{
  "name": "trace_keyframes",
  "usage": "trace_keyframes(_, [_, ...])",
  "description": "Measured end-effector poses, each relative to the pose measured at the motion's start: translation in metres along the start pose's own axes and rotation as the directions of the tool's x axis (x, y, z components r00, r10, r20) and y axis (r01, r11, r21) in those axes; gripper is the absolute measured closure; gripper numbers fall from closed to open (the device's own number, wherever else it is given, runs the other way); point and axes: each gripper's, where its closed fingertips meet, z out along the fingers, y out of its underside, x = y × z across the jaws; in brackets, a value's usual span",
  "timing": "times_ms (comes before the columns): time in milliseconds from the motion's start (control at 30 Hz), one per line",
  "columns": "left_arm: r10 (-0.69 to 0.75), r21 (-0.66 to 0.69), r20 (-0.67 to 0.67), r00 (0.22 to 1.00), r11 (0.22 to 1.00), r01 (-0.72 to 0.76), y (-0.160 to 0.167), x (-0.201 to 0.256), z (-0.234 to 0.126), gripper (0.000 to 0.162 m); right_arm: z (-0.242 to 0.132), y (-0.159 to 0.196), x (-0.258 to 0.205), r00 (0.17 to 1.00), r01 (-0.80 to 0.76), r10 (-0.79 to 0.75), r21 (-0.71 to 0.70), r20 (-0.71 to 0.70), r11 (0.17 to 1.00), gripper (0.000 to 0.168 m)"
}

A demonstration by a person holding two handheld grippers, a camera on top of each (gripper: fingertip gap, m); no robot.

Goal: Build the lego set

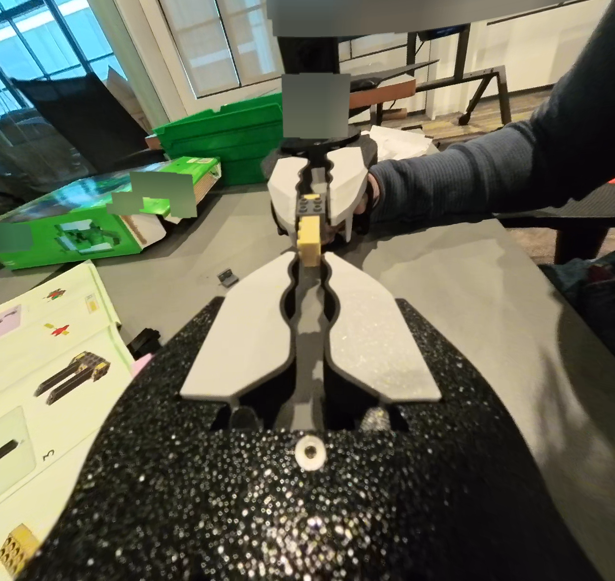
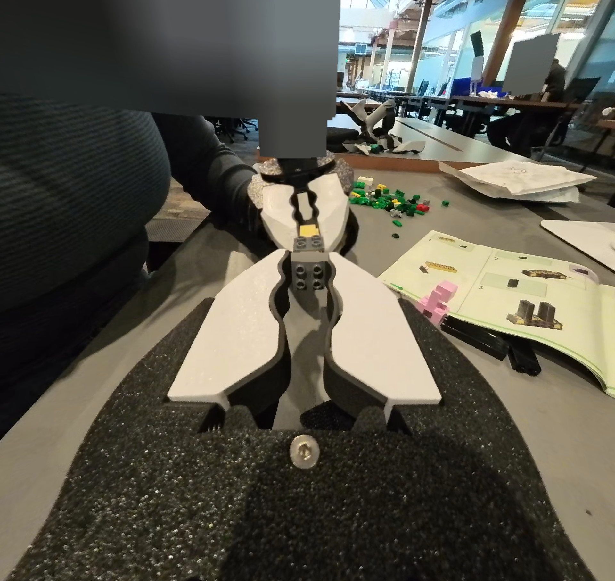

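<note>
My left gripper is shut on a yellow brick, held above the grey table. My right gripper is shut on a dark grey brick whose studs show. The two grippers face each other tip to tip, and the yellow brick meets the dark grey brick between them. In the left wrist view the right gripper shows straight ahead. In the right wrist view the left gripper shows straight ahead, with the yellow brick in its tips.
An open instruction booklet lies right of the grippers, with a pink figure and black pieces at its edge. A pile of loose bricks lies farther back. A green box lies on the table's left side, and a small dark piece lies near the grippers. The tips of both grippers are at nearly the same place.
</note>
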Motion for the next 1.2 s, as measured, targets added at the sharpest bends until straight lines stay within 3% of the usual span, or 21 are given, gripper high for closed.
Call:
trace_keyframes(133, [-0.004,0.01,-0.007,1.0,1.0,0.004,-0.003,-0.001,-0.002,0.151,0.001,-0.001,0.0,1.0,0.006,-0.006,0.008,-0.005,1.0,0.151])
trace_keyframes(200, [-0.013,-0.005,0.026,1.0,1.0,0.013,-0.001,-0.007,-0.003,0.151,-0.002,-0.002,0.006,0.999,0.019,-0.019,-0.002,-0.046,1.0,0.139])
trace_keyframes(300, [-0.029,-0.061,0.093,0.995,0.997,0.035,0.008,-0.02,-0.006,0.151,-0.027,-0.007,0.034,0.975,0.003,-0.002,0.004,-0.221,1.0,0.123])
trace_keyframes(400, [-0.008,-0.185,0.148,0.989,0.982,0.035,0.027,-0.029,-0.006,0.151,-0.068,0.013,0.083,0.843,-0.076,0.014,-0.093,-0.537,0.993,0.134])
trace_keyframes(467, [0.027,-0.278,0.159,0.987,0.961,0.019,0.041,-0.03,-0.004,0.151,-0.085,0.039,0.1,0.766,-0.184,0.011,-0.202,-0.643,0.962,0.138])
trace_keyframes(767, [0.154,-0.519,0.148,0.977,0.853,-0.056,0.078,-0.028,-0.005,0.151,-0.087,0.066,0.114,0.694,-0.319,-0.016,-0.328,-0.72,0.889,0.148])
trace_keyframes(1200, [0.126,-0.561,0.17,0.977,0.828,-0.009,0.086,-0.031,-0.008,0.151,-0.079,0.088,0.111,0.736,-0.414,0.024,-0.422,-0.677,0.806,0.142])
